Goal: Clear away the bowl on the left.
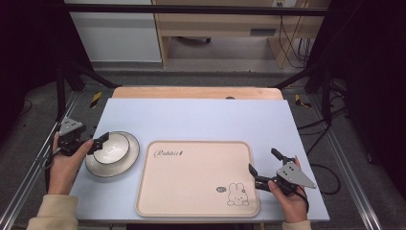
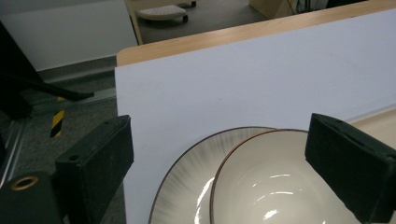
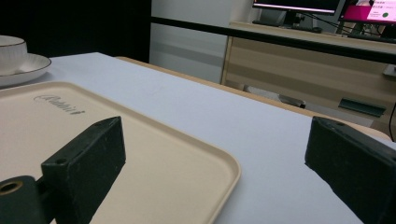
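A white bowl (image 1: pixel 111 147) with a dark rim sits on a white plate (image 1: pixel 125 161) at the table's left. My left gripper (image 1: pixel 98 142) is at the bowl's left side, open. In the left gripper view, one jaw stands left of the plate (image 2: pixel 187 196) and the other over the bowl (image 2: pixel 280 186). A beige tray (image 1: pixel 191 182) with a rabbit drawing lies in the middle. My right gripper (image 1: pixel 264 160) is open and straddles the tray's right edge, with nothing between its jaws. The right gripper view shows the tray (image 3: pixel 140 140) below the jaws and the bowl (image 3: pixel 9 51) far off.
The pale blue table top (image 1: pixel 201 120) has a wooden strip (image 1: pixel 191 92) along its far edge. Black frame posts (image 1: pixel 60 86) stand at both sides. Desks and cables (image 1: pixel 287 33) lie beyond the table.
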Demonstrator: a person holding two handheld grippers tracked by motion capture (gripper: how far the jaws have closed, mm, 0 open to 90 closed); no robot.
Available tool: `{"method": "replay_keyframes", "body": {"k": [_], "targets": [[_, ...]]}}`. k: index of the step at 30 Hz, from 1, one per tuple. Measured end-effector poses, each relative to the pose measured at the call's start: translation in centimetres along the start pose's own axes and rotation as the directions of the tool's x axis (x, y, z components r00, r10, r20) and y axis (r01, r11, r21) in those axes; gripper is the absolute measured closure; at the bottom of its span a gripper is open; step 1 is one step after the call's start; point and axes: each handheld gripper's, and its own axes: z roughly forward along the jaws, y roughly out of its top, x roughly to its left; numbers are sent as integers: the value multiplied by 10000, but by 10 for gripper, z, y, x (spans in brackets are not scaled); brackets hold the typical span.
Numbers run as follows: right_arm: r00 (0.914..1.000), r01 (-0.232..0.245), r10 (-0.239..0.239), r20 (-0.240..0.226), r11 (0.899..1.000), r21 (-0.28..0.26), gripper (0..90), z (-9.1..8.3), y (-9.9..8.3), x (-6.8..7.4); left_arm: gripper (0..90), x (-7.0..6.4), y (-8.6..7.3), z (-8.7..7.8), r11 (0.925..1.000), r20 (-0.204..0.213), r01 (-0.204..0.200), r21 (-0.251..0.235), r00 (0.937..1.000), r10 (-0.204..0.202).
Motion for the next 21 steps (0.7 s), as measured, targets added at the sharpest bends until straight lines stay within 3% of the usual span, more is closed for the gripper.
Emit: {"method": "replay_keyframes", "body": {"k": [6, 11, 21], "targets": [[10000, 38, -38, 43, 10000, 41, 52, -2, 0, 1, 111, 5, -1, -5, 9985, -378, 307, 453, 9989, -290], [10000, -4, 4, 96, 10000, 69, 52, -2, 0, 1, 149, 8, -4, -5, 9944, -449, 480, 947, 9980, -439], [9999, -65, 63, 118, 9998, 170, 52, 0, -2, 0, 256, 10, -11, 1, 9763, -471, 774, 2022, 9965, -692]]}}
